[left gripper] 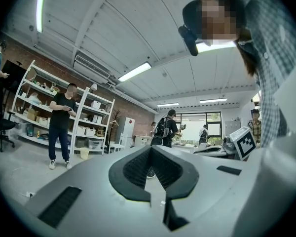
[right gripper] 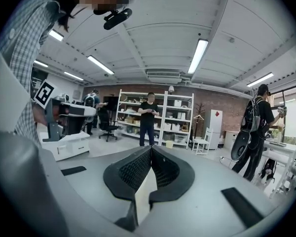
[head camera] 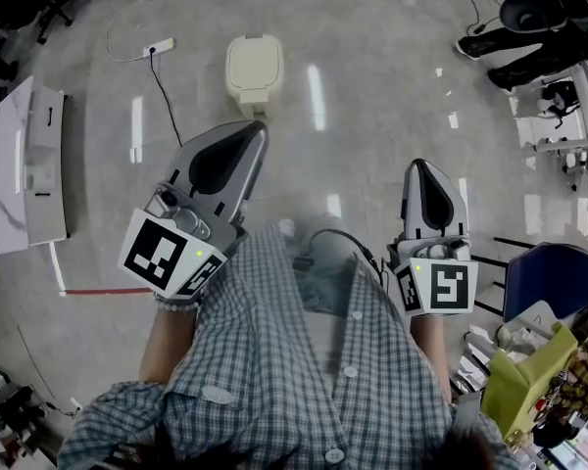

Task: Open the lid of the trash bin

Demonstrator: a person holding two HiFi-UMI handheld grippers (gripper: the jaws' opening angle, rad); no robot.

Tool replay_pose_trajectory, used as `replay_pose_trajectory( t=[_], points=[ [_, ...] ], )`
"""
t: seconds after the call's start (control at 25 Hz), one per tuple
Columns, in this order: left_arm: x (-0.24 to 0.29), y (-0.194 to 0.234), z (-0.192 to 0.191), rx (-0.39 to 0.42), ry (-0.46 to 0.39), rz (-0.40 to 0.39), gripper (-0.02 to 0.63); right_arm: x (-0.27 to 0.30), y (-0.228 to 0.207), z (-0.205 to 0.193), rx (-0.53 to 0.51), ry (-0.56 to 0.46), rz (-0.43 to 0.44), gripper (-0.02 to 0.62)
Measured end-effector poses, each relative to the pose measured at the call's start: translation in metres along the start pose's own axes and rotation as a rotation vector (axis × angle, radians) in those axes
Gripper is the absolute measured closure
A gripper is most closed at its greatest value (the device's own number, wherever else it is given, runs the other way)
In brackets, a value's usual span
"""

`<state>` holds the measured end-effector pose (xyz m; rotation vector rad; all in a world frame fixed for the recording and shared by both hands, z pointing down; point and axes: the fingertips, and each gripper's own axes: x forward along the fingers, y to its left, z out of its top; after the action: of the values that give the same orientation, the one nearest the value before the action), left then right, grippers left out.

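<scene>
A cream trash bin [head camera: 253,70] with its lid down stands on the grey floor, ahead of me in the head view. My left gripper [head camera: 247,133] is held at waist height, short of the bin, its tip pointing toward it. My right gripper [head camera: 420,166] is held further right, well away from the bin. Both stand shut with nothing between the jaws. The left gripper view has the left gripper [left gripper: 151,148] aimed out into the room, its dark pads meeting at the tip. The right gripper [right gripper: 151,147] looks the same in its own view. Neither gripper view contains the bin.
A white panel unit [head camera: 24,164] lies at the left, with a red tape line [head camera: 103,290] on the floor near it. A power strip [head camera: 159,46] and its cable lie behind the bin. A blue chair [head camera: 547,278] and clutter crowd the right. People stand by the shelves [right gripper: 160,117].
</scene>
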<state>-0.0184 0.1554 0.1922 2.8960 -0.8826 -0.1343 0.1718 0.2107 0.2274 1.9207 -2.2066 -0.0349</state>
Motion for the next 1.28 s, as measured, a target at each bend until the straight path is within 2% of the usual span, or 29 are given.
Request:
replay_pose_trajectory(
  t=[0.56, 0.72, 1.28],
  points=[
    [0.033, 0.019, -0.005, 0.001, 0.025, 0.040, 0.609, 0.047, -0.017, -0.008, 0.028, 0.000, 0.062, 0.578],
    [0.057, 0.026, -0.005, -0.002, 0.028, 0.055, 0.609, 0.068, -0.035, -0.008, 0.030, 0.004, 0.082, 0.578],
    [0.131, 0.056, 0.006, 0.005, 0.010, 0.183, 0.609, 0.148, -0.100, 0.007, 0.005, -0.022, 0.200, 0.577]
  ],
)
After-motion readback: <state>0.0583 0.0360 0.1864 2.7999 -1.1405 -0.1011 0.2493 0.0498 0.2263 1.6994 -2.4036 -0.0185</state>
